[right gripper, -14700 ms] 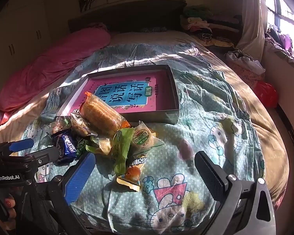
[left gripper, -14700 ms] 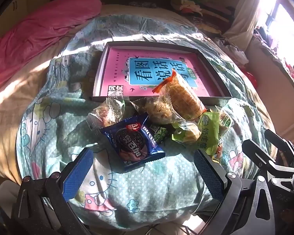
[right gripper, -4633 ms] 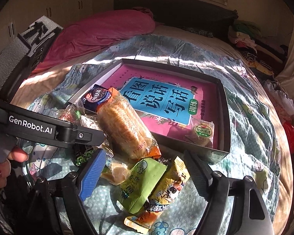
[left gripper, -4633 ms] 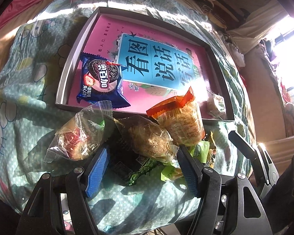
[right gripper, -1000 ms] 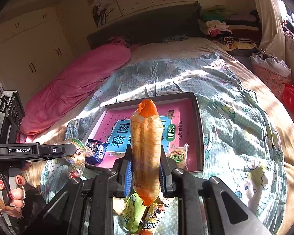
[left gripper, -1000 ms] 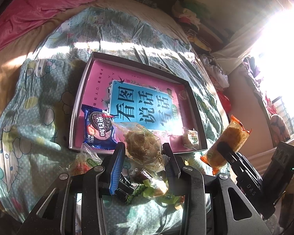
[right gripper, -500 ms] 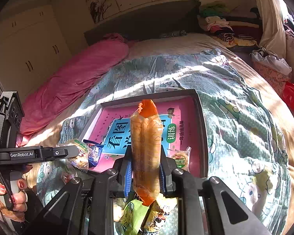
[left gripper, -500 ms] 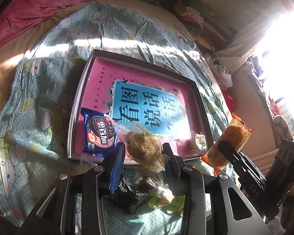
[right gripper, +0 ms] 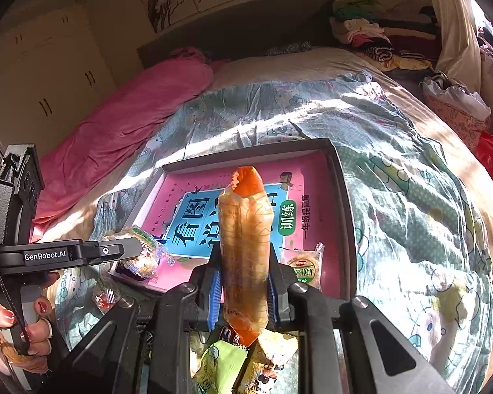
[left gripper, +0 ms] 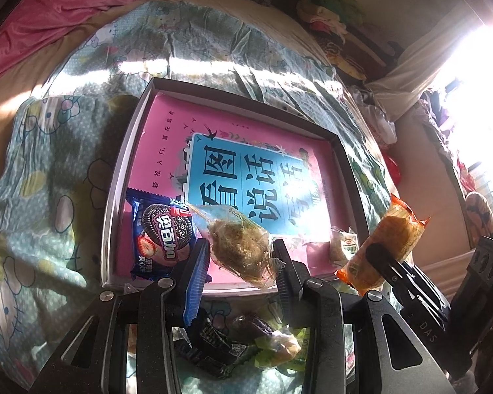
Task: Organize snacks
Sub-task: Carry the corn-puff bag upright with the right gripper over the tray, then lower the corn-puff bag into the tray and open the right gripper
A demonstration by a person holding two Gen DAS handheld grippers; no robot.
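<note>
Starting at the far left of the right wrist view, a person's hand (right gripper: 14, 331) with red-painted nails grips the handle of the left gripper (right gripper: 138, 251); its fingertips are hidden behind a clear-wrapped pastry (right gripper: 141, 256), so from here only 1 black finger shows. The left wrist view settles it: both fingers are clamped on that clear-wrapped pastry (left gripper: 238, 246), which hangs over the near edge of the tray (left gripper: 121, 177). Whether its lower end touches the tray floor cannot be told.

Inside the tray, a blue cookie packet (left gripper: 161, 233) lies in the near left corner, partly covered by the pastry and the blue finger pad. A pink and blue book cover (left gripper: 246, 170) lines the tray floor; glare washes out its right part. Near the right corner lies a small round wafer packet (right gripper: 305, 269), half hidden in the left wrist view by sun glare.

Further right, the right gripper (right gripper: 243, 287) has its 2 fingers pressed on a long orange-ended snack pack (right gripper: 245, 249), held upright above the near tray edge; the pack blocks the middle of the book's title. In the left wrist view the same pack (left gripper: 384, 246) appears tilted, beside the tray's right wall.

Below both grippers, loose snacks remain on the cartoon-print quilt (right gripper: 410, 197): a green packet (right gripper: 222, 366) cut off by the frame edge, and dark and yellow-green wrappers (left gripper: 246, 344) too shadowed to identify. A small clear packet (right gripper: 106, 294) with something red inside lies just outside the tray's left corner.
</note>
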